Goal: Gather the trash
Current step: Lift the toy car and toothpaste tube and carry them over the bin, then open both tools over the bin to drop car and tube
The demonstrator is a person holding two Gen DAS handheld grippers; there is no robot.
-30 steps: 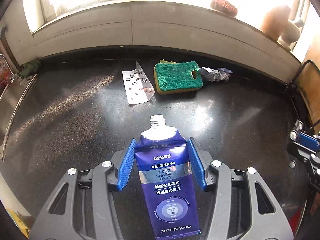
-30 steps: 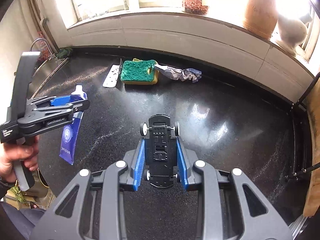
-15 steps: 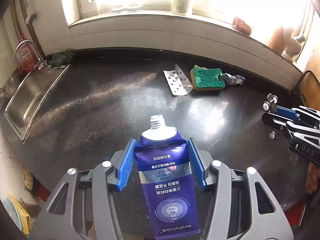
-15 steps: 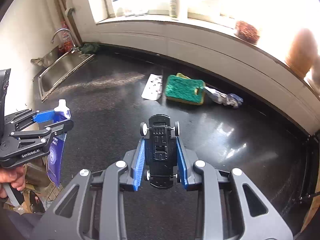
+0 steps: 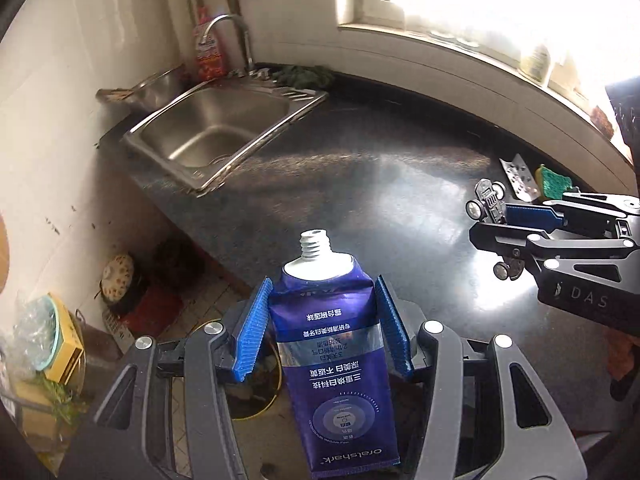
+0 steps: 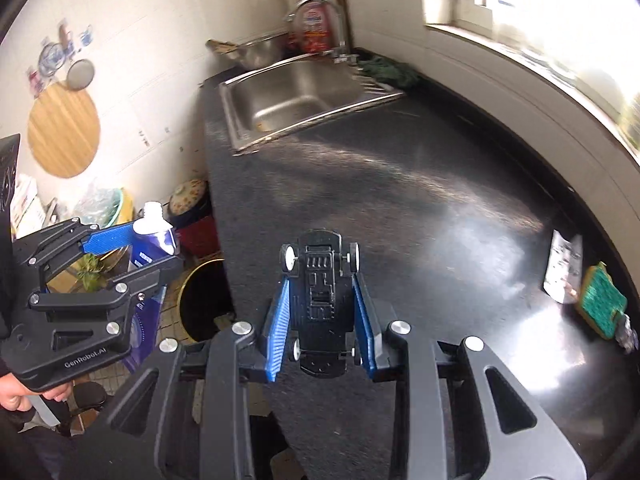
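Observation:
My left gripper (image 5: 322,316) is shut on a purple toothpaste tube (image 5: 334,360) with no cap, held past the counter's left edge above a black round bin (image 5: 252,392) on the floor. My right gripper (image 6: 320,300) is shut on a small black toy car (image 6: 320,304), upside down, over the dark counter (image 6: 400,208). The left gripper and tube also show in the right wrist view (image 6: 132,240), above the bin (image 6: 204,300). The right gripper with the car shows in the left wrist view (image 5: 492,208).
A blister pack (image 6: 564,272), a green sponge (image 6: 602,306) and a crumpled wrapper (image 6: 628,336) lie at the counter's far right. A steel sink (image 5: 212,136) with a tap sits at the far left. Boxes, a pot and bags stand on the floor (image 5: 120,280).
Both grippers have swung left, away from the sponge and toward the sink end. The left gripper with the tube now hangs past the counter edge over the floor bin.

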